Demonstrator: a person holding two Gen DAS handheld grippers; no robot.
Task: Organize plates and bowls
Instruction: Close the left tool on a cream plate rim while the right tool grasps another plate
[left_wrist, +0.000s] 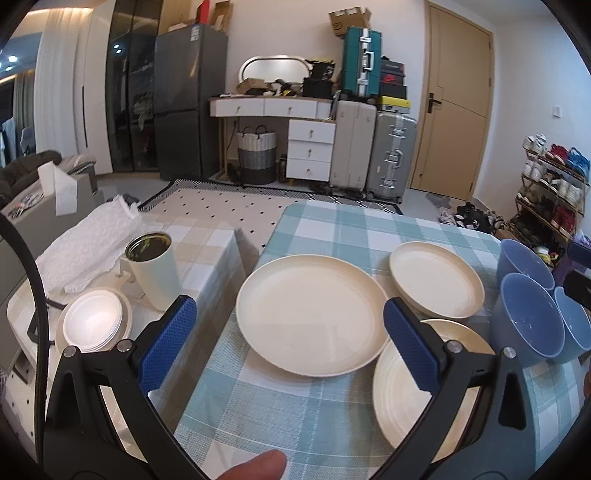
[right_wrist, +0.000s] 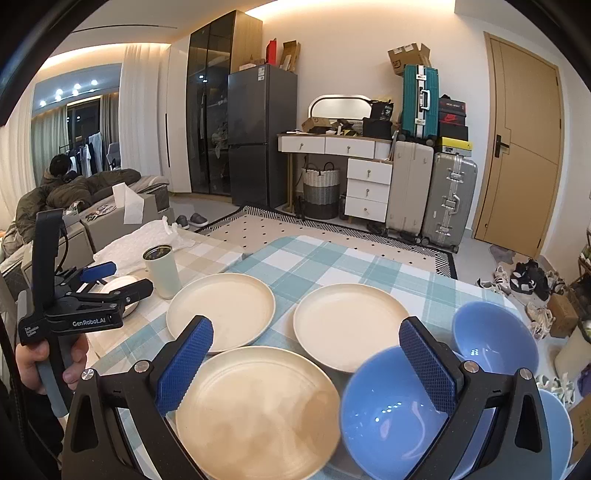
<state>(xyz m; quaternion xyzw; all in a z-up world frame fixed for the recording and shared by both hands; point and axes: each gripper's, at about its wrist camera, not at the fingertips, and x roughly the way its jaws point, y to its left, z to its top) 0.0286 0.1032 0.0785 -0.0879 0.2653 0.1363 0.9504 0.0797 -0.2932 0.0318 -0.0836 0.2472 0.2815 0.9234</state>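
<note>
Three cream plates lie on the blue checked tablecloth (left_wrist: 325, 229): a large plate (left_wrist: 310, 314) in the middle, a far plate (left_wrist: 436, 280) to its right, a near plate (left_wrist: 406, 376) partly under my finger. Three blue bowls (left_wrist: 528, 321) cluster at the right. My left gripper (left_wrist: 288, 332) hovers open over the large plate, holding nothing. In the right wrist view my right gripper (right_wrist: 306, 354) stands open above the near plate (right_wrist: 255, 410) and the nearest blue bowl (right_wrist: 388, 413), with the other plates (right_wrist: 221, 314) (right_wrist: 347, 325) beyond. The left gripper (right_wrist: 122, 280) shows at the left there.
On the beige checked table to the left stand a white tumbler (left_wrist: 155, 273), a stack of white dishes (left_wrist: 92, 321) and crumpled white wrap (left_wrist: 96, 236). The table's right edge runs just past the bowls. A thumb (left_wrist: 258, 465) shows at the bottom.
</note>
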